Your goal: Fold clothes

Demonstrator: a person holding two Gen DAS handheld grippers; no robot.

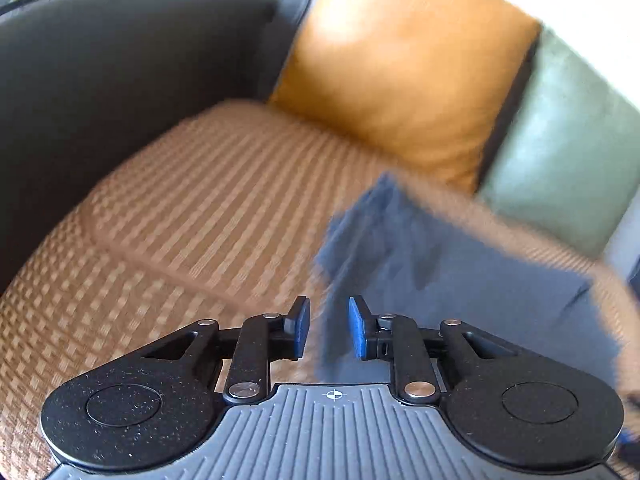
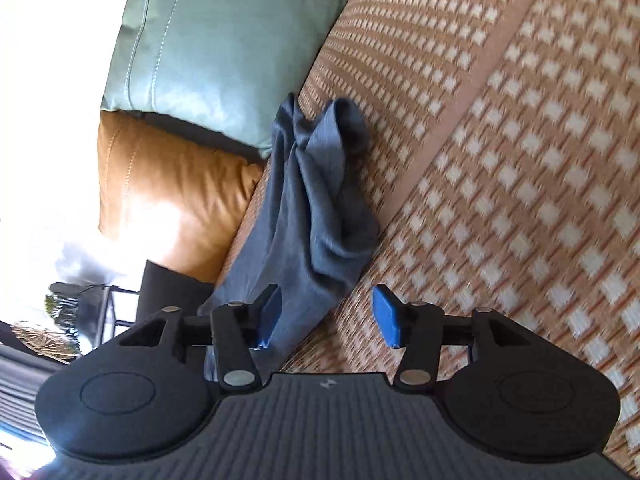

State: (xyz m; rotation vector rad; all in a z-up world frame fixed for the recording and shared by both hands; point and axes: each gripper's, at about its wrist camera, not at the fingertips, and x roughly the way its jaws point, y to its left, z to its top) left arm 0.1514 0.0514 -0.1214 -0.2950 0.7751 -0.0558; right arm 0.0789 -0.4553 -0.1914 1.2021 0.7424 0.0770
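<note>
Blue-grey garment (image 2: 316, 200) lies crumpled on the woven sofa seat (image 2: 500, 160), by the orange cushion (image 2: 168, 192) & green cushion (image 2: 208, 48). Right gripper (image 2: 326, 314) released, nothing held; cloth runs just ahead of it, passing its left finger. Left gripper (image 1: 329, 328) also released, part-spread, garment (image 1: 440, 272) just ahead & to its right

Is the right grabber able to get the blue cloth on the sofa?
Probably yes. The right gripper is open and empty, and the crumpled blue cloth lies right ahead on the woven seat mat, one fold already near a finger. Nothing blocks it.
</note>
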